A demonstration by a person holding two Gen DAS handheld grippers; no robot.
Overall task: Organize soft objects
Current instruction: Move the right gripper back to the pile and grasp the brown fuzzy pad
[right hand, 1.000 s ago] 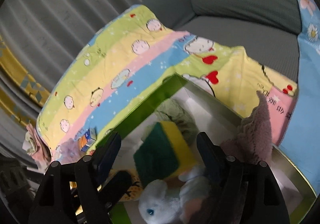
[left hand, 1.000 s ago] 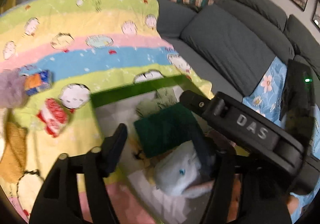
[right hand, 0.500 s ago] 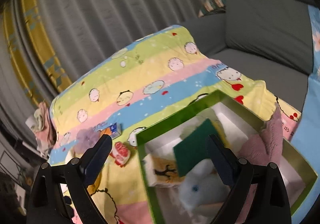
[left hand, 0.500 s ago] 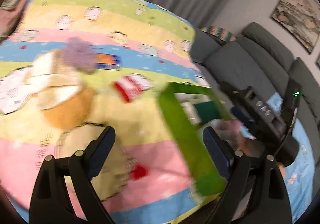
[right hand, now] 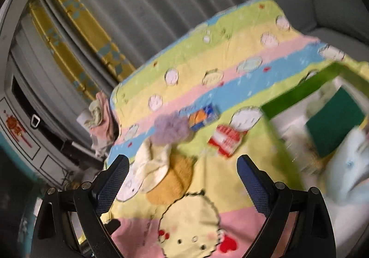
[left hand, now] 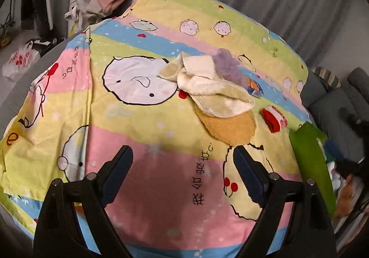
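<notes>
We are holding both claws spread and empty. The cream towel (left hand: 207, 87) is lying on the striped sheet (left hand: 147, 161), ahead and slightly right of the left claw (left hand: 183, 172), the nearer one; the right claw (right hand: 182, 179) is hovering beside the green box (right hand: 297, 94).

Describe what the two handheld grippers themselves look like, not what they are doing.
Both look alike. The left gripper and right gripper each have two black plastic arms with triangular cut-outs and round silver bolts at the joints. The fingers are broad paddles faced with dark blue textured pads. No cables, lettering or sleeves show.
</notes>
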